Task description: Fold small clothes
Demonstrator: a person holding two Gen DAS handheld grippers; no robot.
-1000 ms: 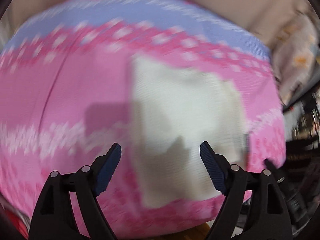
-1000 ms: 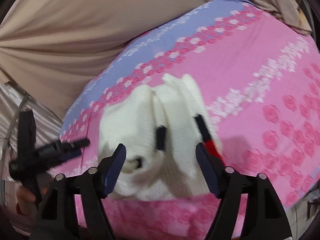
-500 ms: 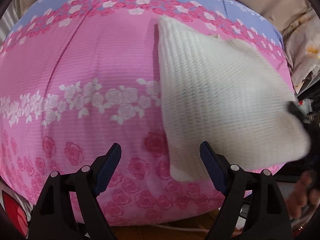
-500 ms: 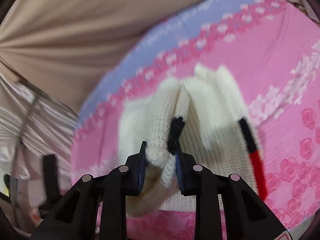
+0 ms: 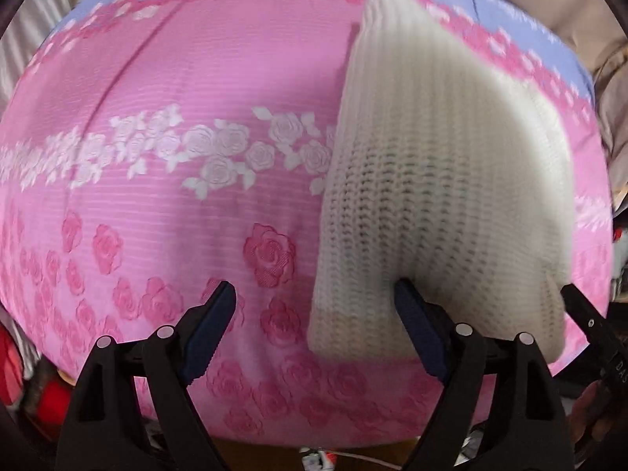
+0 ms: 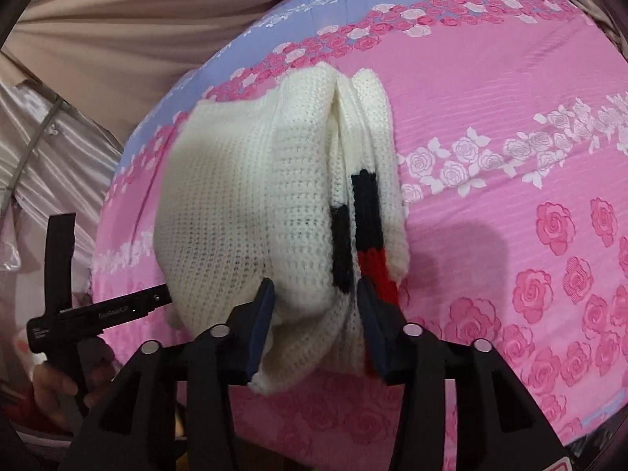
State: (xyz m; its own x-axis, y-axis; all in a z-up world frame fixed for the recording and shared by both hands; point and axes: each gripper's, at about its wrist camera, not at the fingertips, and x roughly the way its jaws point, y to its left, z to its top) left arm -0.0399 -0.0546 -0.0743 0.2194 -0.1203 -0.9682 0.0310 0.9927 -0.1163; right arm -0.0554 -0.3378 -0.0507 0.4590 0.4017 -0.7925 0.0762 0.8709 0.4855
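- Left wrist view: I'm bringing the left tool (image 5: pixel 314 314) lower over the bed (image 5: pixel 165 90) than a second ago; the pink rose cover is looming larger. Jaws are standing wide, gripping nothing. One finger is lying over the near edge of the white knit garment (image 5: pixel 439 180), which sits folded at right on the cover.
- Right wrist view: my right tool (image 6: pixel 316 314) was pinched tight on the garment's (image 6: pixel 251 196) bunched fold half a second ago; its jaws have just been opening, and the knit is sitting between them with no pad squeezing it. I'm reading this as releasing the fold; next comes flattening.
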